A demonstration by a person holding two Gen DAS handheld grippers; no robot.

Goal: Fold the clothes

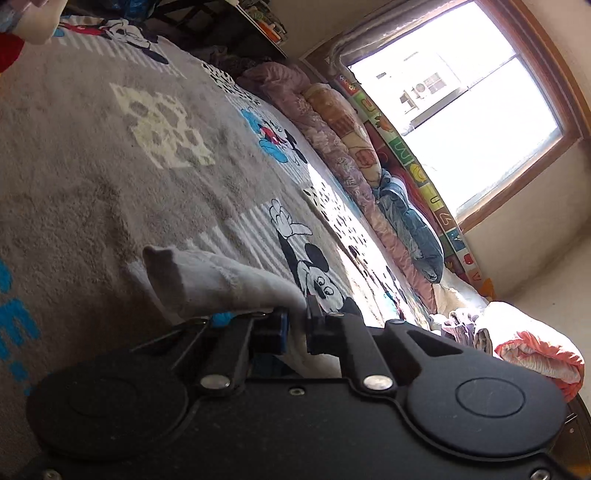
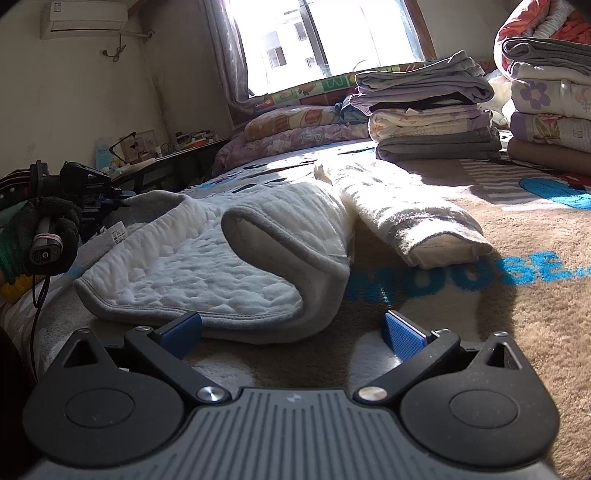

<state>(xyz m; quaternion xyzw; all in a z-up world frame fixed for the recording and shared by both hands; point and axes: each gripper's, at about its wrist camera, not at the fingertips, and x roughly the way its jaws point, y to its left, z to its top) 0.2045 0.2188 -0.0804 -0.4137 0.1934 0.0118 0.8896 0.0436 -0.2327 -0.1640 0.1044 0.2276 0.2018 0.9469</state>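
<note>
The left hand-held gripper (image 1: 297,325) is pinching the garment's (image 2: 207,258) grey edge; a thin bite could slip. The right hand-held gripper (image 2: 291,328), jaws spread and empty, is facing the doubled hem and risking a two-layer catch.

Stack (image 2: 554,92) cut off, R edge

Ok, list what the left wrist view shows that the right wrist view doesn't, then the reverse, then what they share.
Left wrist only: the left gripper shut on a pale grey fabric edge, and a Mickey Mouse print.

Right wrist only: the open right gripper, the white quilted garment with grey trim, two stacks of folded clothes, a wall air conditioner, and a gloved hand.

Both: the beige cartoon blanket, bright window, and rolled bedding below it.
</note>
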